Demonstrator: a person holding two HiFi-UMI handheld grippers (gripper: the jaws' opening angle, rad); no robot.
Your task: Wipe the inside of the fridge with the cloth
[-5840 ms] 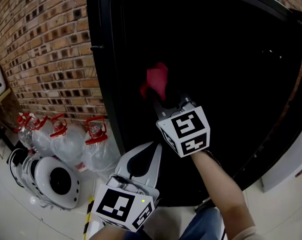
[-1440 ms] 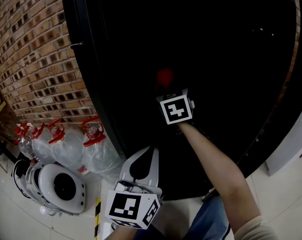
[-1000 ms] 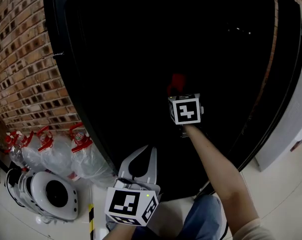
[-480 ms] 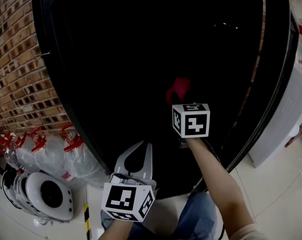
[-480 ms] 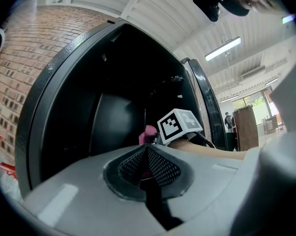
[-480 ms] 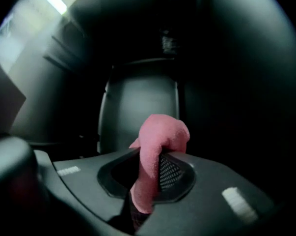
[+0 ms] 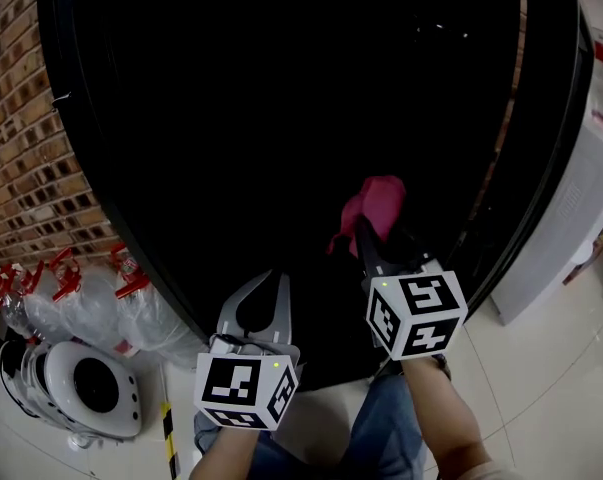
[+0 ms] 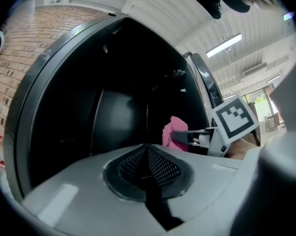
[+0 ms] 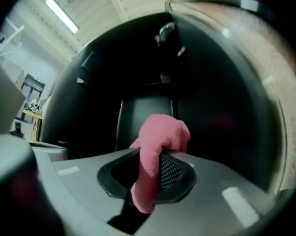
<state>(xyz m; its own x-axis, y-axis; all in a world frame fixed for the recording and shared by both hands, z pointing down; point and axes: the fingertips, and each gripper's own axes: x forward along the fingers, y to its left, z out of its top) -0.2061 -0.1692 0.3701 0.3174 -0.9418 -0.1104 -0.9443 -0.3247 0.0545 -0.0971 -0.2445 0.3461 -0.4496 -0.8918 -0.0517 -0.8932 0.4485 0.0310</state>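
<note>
Head view: the right gripper holds the pink cloth up at the dark fridge opening, while the left gripper sits low beside it. Left gripper view: jaws pressed together, nothing between them. Right gripper view: jaws pinching the cloth, which bunches above them.

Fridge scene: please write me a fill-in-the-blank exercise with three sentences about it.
1. The right claw is shut on the ____ cloth.
2. The left claw is shut and holds ____.
3. The wall beside the fridge is built of ____.
Missing words: pink; nothing; brick.
</note>
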